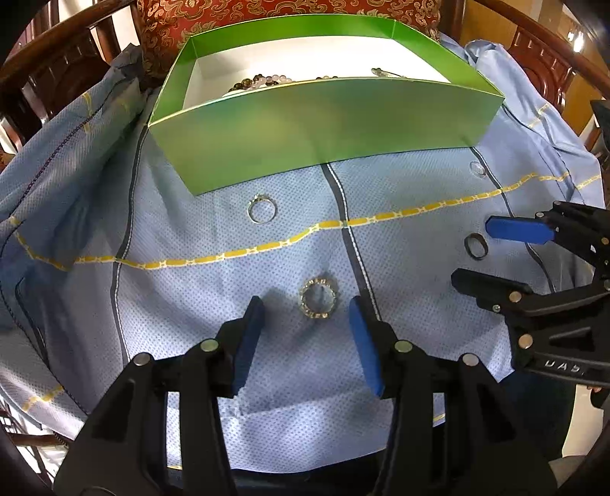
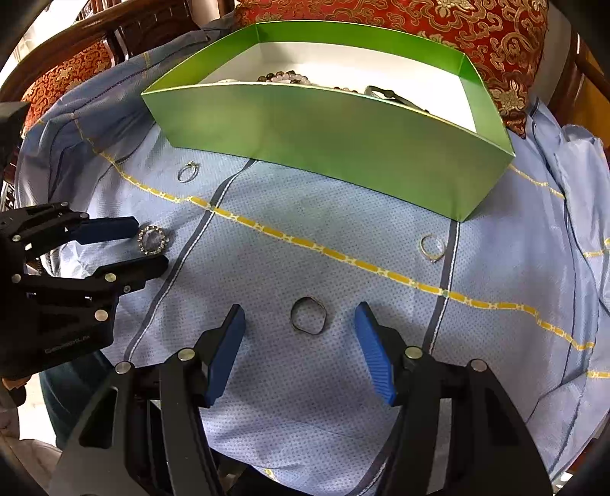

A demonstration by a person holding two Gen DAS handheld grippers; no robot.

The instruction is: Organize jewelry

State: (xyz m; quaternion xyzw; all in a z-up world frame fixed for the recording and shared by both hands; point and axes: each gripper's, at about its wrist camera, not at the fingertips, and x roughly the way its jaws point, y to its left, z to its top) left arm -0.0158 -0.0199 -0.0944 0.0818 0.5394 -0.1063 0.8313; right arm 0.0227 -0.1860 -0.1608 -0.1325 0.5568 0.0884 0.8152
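A blue cloth (image 1: pixel 228 343) with yellow and grey stripes is spread beneath both grippers. Beyond them, at its far edge, a green box (image 1: pixel 324 126) is set, open at the top; beaded bracelets (image 1: pixel 263 81) are seen inside it, mostly hidden by the near wall. A red and gold cushion (image 2: pixel 438 34) is propped behind the box.

The left gripper (image 1: pixel 307 305) is pointed steeply down at the cloth, its blue pads held apart. Nothing is gripped: a studded ring (image 1: pixel 318 297) lies flat on the cloth between the fingertips, with clear gaps on both sides. In the right wrist view the same ring (image 2: pixel 152 239) is seen just beyond the left gripper (image 2: pixel 146 244), close to the upper pad.

The right gripper (image 2: pixel 299 318) is likewise opened wide and empty. A dark ring (image 2: pixel 308 316) lies on the cloth midway between its pads, touched by neither. From the left wrist, that ring (image 1: pixel 476 246) is seen just ahead of the right gripper (image 1: pixel 476 259).

Two more rings are left on the cloth farther out, toward the box: a silver ring (image 1: pixel 262 209) with a small setting ahead and left of the left gripper, and a thin pale ring (image 2: pixel 432 247) ahead and right of the right gripper.
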